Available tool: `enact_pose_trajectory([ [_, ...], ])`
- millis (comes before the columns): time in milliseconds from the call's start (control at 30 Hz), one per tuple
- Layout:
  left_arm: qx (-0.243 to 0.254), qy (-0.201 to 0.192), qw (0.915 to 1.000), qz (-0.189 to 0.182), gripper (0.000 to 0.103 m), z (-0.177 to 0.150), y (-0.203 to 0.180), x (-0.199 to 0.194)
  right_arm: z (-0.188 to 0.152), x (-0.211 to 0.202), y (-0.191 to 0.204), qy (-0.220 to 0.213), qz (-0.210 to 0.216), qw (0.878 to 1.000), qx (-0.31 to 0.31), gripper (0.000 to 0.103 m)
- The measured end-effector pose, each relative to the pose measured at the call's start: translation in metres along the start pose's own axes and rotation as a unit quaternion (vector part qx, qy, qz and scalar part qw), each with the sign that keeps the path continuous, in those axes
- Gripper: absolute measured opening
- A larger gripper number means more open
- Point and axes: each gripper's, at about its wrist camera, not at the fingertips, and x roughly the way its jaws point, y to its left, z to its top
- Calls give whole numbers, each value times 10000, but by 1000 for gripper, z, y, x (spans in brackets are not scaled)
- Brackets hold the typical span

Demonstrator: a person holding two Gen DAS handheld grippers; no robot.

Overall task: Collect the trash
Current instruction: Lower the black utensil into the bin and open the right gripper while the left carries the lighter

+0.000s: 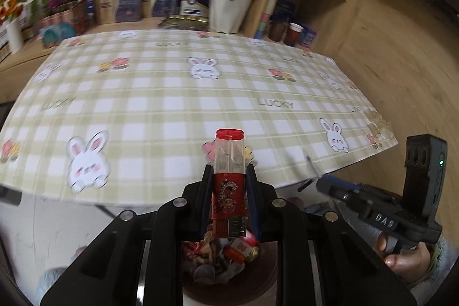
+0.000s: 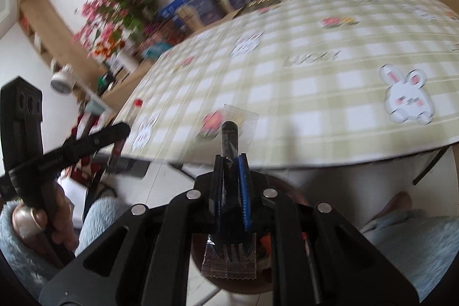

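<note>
While the red-capped tube [image 1: 229, 179], light, stiff and slippery, sits clamped at mid-body in the left gripper [image 1: 229, 191] above the trash bin [image 1: 229, 288], the right gripper [image 2: 231, 185] pinches 1 crinkly wrapped fork [image 2: 230, 248] by its handle.

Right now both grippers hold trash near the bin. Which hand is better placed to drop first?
Probably left. The left gripper holds the red bottle straight over the bin of wrappers. The right gripper with its wrapped fork is also above it, less clearly centred.
</note>
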Motion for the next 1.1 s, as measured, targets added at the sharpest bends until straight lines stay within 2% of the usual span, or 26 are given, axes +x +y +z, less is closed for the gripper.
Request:
enact_pose_trajectory([
  [233, -264, -151, 9995, 61, 22, -25, 22, -29, -22, 15, 26, 464, 139, 9986, -199, 14],
  [533, -516, -141, 9986, 50, 22, -44, 38, -38, -28, 25, 36, 821, 234, 9961, -213, 17],
  [633, -552, -127, 9984, 44, 22, -45, 40, -37, -30, 26, 37, 855, 272, 9957, -212, 30],
  [733, -564, -94, 9984, 38, 22, -45, 41, -34, -27, 23, 37, 762, 255, 9965, -215, 37],
  [833, -568, -46, 9984, 22, 22, -45, 40, -31, -22, 19, 35, 610, 169, 9978, -204, 54],
  [900, -556, -7, 9985, 13, 22, -46, 39, -29, -18, 11, 35, 400, -32, 9989, -260, 66],
  [967, -524, 53, 9986, 8, 22, -47, 36, -25, -14, 4, 35, 154, -331, 9988, -312, 89],
  [1100, -408, 238, 9989, -27, 22, -51, 28, -16, -6, -10, 27, -271, -791, 9960, -303, 97],
])
